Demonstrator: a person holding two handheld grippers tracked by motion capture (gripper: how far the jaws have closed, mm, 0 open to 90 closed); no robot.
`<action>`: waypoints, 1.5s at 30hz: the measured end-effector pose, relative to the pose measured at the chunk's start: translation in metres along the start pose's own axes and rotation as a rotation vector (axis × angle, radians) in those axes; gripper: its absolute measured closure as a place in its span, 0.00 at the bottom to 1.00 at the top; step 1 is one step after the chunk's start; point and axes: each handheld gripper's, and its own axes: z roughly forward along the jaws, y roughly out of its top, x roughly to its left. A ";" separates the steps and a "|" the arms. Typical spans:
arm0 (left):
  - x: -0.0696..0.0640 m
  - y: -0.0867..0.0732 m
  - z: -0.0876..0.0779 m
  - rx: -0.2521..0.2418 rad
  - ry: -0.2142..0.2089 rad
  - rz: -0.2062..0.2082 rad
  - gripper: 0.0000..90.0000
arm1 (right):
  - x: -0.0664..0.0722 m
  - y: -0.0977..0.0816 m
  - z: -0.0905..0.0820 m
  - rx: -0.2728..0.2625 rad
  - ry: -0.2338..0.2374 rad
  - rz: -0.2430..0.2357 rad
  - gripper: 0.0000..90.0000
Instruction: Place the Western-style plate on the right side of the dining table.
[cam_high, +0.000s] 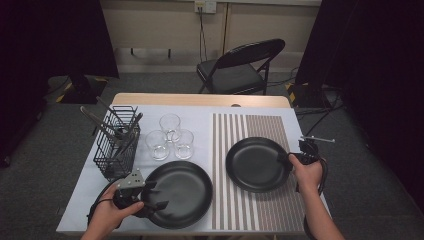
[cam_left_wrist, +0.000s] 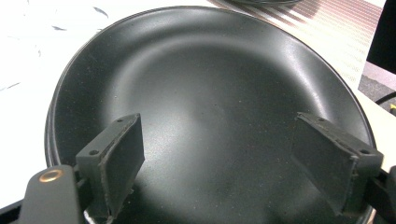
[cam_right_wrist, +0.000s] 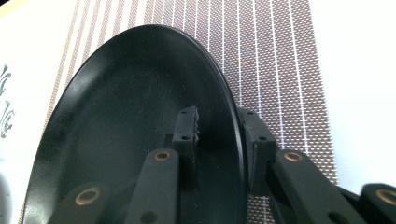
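Two black plates lie on the table. The near-left plate (cam_high: 187, 182) (cam_left_wrist: 210, 65) rests on the white cloth, and its left edge shows a second rim beneath it. My left gripper (cam_high: 156, 196) (cam_left_wrist: 217, 121) hovers over its near-left part, jaws wide open with nothing between them. The other plate (cam_high: 252, 162) (cam_right_wrist: 126, 121) lies on the striped placemat (cam_high: 250, 210) (cam_right_wrist: 280, 70). My right gripper (cam_high: 286, 159) (cam_right_wrist: 218, 116) straddles its right rim, one jaw inside and one outside. A gap shows between the inner jaw and the rim, so it stands open.
A black wire basket (cam_high: 117, 145) with utensils stands at the left edge. Three clear glasses (cam_high: 170, 137) sit behind the near-left plate. A folding chair (cam_high: 240, 67) stands beyond the table's far edge. Both cables trail off the near corners.
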 end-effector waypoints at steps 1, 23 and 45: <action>0.000 0.000 0.000 0.002 0.003 0.000 0.19 | 0.000 0.000 0.000 0.004 -0.001 0.004 0.79; -0.001 0.000 0.000 0.002 -0.002 -0.004 0.19 | -0.003 -0.003 0.002 0.011 -0.011 0.005 0.77; -0.001 0.000 0.001 0.005 -0.002 -0.001 0.19 | -0.002 -0.003 0.002 0.014 -0.018 0.001 0.77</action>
